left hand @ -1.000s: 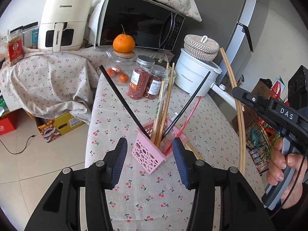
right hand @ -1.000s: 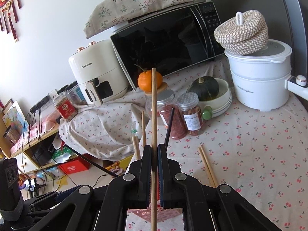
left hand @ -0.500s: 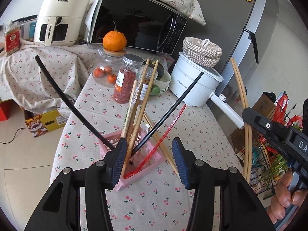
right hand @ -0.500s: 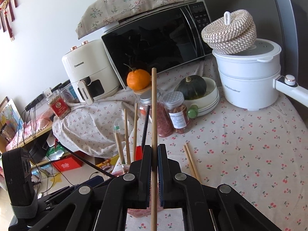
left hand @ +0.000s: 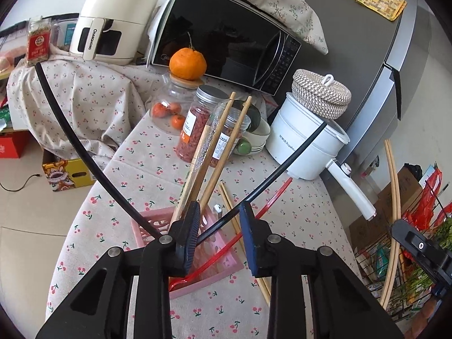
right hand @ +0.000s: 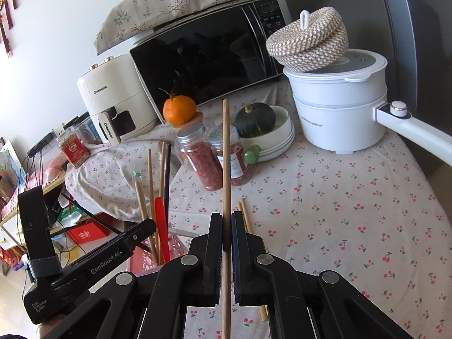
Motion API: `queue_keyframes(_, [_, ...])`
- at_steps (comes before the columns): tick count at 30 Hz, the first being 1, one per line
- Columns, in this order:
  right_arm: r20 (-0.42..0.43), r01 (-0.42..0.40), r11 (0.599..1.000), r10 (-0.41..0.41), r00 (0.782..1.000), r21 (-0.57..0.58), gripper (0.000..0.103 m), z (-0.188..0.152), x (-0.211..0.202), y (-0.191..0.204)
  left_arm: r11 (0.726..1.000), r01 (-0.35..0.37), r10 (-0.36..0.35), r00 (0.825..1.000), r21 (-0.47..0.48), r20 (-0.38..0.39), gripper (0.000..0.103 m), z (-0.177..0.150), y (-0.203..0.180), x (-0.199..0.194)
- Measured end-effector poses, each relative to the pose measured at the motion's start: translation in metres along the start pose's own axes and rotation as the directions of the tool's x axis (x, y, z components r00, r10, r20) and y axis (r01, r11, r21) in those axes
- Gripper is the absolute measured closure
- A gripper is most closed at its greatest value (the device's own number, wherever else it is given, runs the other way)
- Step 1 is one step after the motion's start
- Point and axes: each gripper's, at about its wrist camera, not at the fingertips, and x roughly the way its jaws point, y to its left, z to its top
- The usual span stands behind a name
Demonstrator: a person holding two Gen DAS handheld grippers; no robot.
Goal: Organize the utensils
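Chopsticks are the job: light, stiff, smooth sticks that roll and pivot easily in a pinch, so I judge a hold near mid-length steadies them best. Right gripper [right hand: 224,226] is clamped on one wooden chopstick [right hand: 225,152], upright between its pads. Left gripper [left hand: 217,224] is closing over the pink basket [left hand: 217,268]; a black chopstick [left hand: 282,166] and a red chopstick [left hand: 271,199] cross the gap, but the pads do not press on them yet. That basket sits near the near-left table edge [left hand: 65,257] and looks light enough to tip or slide. It already bristles with leaning sticks, so open room for the held one is narrow. A loose pair [right hand: 244,214] lies on the cloth right of the basket; jars [right hand: 202,155] stand farther back, well apart
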Motion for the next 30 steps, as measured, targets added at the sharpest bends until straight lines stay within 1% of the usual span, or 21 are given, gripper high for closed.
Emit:
queue_keyframes(1, [-0.002,0.001,1.0,-0.001,1.0,0.0,0.099,0.0,0.0,-0.001,1.0,-0.003,0.003,1.0,0.0,0.003,0.077,0.0,0.0,0.001])
queue_keyframes(2, [-0.003,0.001,1.0,-0.001,1.0,-0.001,0.099,-0.001,0.0,-0.001,1.0,-0.007,0.007,1.0,0.002,0.005,0.082,0.001,-0.001,0.002])
queue_keyframes(3, [-0.004,0.001,1.0,-0.001,1.0,-0.001,0.099,-0.001,0.0,-0.002,1.0,-0.011,0.011,1.0,0.003,0.007,0.09,0.002,-0.001,0.003])
queue_keyframes(5, [-0.004,0.002,1.0,-0.002,1.0,-0.003,0.099,-0.001,0.0,-0.002,1.0,-0.019,0.019,1.0,0.004,0.011,0.097,0.004,-0.001,0.004])
queue_keyframes(7, [-0.005,0.001,1.0,-0.001,1.0,-0.003,0.099,0.0,0.001,-0.001,1.0,-0.015,0.015,1.0,0.005,0.021,0.098,0.005,-0.001,0.003])
queue_keyframes(8, [-0.005,0.002,1.0,-0.002,1.0,-0.003,0.099,0.0,0.001,-0.001,1.0,-0.013,0.012,0.999,0.009,0.032,0.1,0.006,-0.001,0.002])
queue_keyframes(12, [-0.004,0.002,1.0,-0.002,1.0,-0.003,0.099,0.0,0.001,-0.001,1.0,0.011,-0.012,0.996,0.019,0.087,0.1,0.014,-0.003,-0.007])
queue_keyframes(16, [0.0,0.002,1.0,-0.002,1.0,-0.006,0.099,0.0,0.0,0.0,0.999,0.035,-0.038,0.987,0.019,0.157,0.1,0.025,-0.004,-0.022])
queue_keyframes(19, [0.012,0.0,1.0,0.0,1.0,-0.006,0.099,0.002,-0.003,0.001,0.998,0.053,-0.057,0.974,0.024,0.22,0.1,0.038,-0.006,-0.043])
queue_keyframes(21, [0.023,-0.002,1.0,0.002,1.0,-0.002,0.099,0.004,-0.006,0.001,0.997,0.068,-0.074,0.962,0.034,0.262,0.1,0.047,-0.008,-0.062])
queue_keyframes(23, [0.034,-0.006,1.0,0.006,0.999,0.003,0.099,0.006,-0.008,0.0,0.995,0.083,-0.093,0.953,0.047,0.29,0.1,0.056,-0.01,-0.081])
queue_keyframes(26, [0.046,-0.013,1.0,0.013,0.999,0.009,0.099,0.01,-0.01,0.0,0.992,0.105,-0.123,0.947,0.076,0.296,0.1,0.066,-0.011,-0.11])
queue_keyframes(28, [0.05,-0.017,1.0,0.017,0.999,0.007,0.099,0.011,-0.01,0.001,0.987,0.111,-0.14,0.951,0.117,0.275,0.1,0.071,-0.012,-0.126])
queue_keyframes(30, [0.052,-0.021,1.0,0.021,0.998,0.003,0.099,0.012,-0.01,0.002,0.98,0.12,-0.155,0.961,0.161,0.227,0.1,0.075,-0.012,-0.139])
